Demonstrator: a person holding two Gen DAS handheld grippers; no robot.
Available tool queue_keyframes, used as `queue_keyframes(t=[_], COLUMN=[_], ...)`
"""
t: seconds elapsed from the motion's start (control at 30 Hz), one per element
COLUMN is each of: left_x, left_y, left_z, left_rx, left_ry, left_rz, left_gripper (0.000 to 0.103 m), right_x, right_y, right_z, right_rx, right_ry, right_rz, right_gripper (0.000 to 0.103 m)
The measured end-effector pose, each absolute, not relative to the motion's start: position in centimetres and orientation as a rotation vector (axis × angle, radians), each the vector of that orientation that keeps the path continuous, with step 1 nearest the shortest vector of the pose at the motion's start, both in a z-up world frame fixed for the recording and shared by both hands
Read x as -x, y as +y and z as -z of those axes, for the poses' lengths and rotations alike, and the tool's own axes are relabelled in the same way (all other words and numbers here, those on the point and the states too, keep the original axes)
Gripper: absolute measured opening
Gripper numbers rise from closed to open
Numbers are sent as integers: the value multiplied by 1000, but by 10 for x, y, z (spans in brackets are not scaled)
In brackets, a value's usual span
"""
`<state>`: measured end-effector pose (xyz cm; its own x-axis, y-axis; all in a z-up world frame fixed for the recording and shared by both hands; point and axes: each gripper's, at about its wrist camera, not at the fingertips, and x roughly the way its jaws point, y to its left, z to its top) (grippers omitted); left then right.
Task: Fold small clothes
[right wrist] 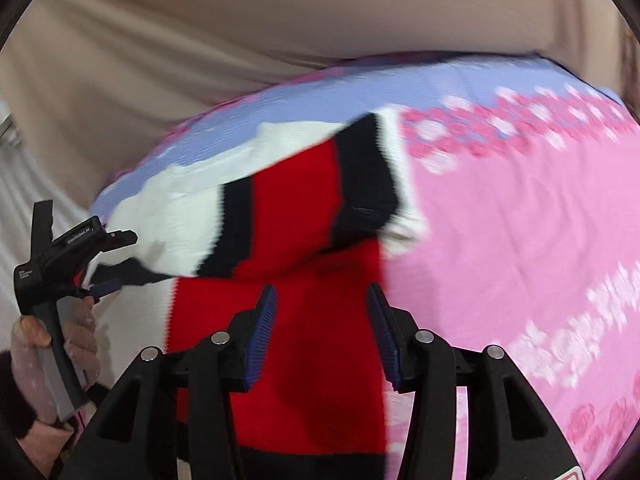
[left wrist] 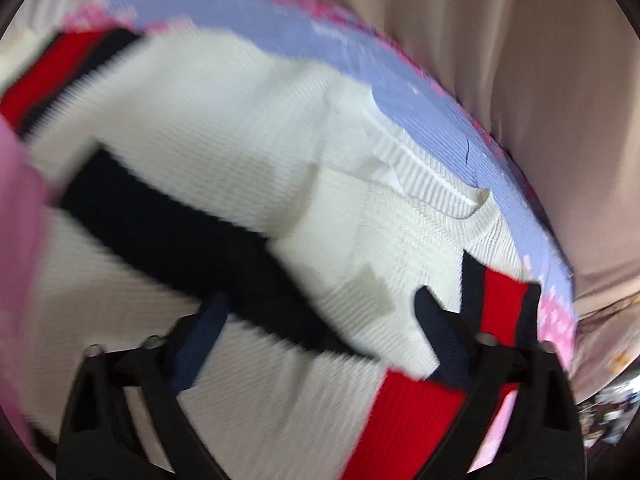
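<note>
I am holding the left gripper (left wrist: 320,308) wide open above the sweater (left wrist: 248,128); right gripper (right wrist: 322,320) open, grasping nothing. Left gripper label reads "GenRobot.AI".

Rumpled white, red, navy sweater (left wrist: 224,136)

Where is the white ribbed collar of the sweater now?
In the left wrist view, the collar lies right of centre, at the sweater's far edge, against the lilac cloth.
</note>
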<state>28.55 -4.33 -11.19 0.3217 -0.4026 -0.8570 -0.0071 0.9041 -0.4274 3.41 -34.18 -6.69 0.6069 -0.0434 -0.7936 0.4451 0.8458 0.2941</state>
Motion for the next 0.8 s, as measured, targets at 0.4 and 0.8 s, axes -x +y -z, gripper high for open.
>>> queue_keyframes(t=[0.4,0.8], left_x=[-316,-321], left_y=[-19,35], left_z=[60,112], left_rx=[323,276], left_ry=[1042,1099], left_rz=[283,130], left_gripper=[10,10], right_x=[-75,-66], right_y=[-369,-387], right_z=[107,108], right_rx=[-548,-570], right_ry=[865,888], right_rz=[360,427], right_gripper=[33,12])
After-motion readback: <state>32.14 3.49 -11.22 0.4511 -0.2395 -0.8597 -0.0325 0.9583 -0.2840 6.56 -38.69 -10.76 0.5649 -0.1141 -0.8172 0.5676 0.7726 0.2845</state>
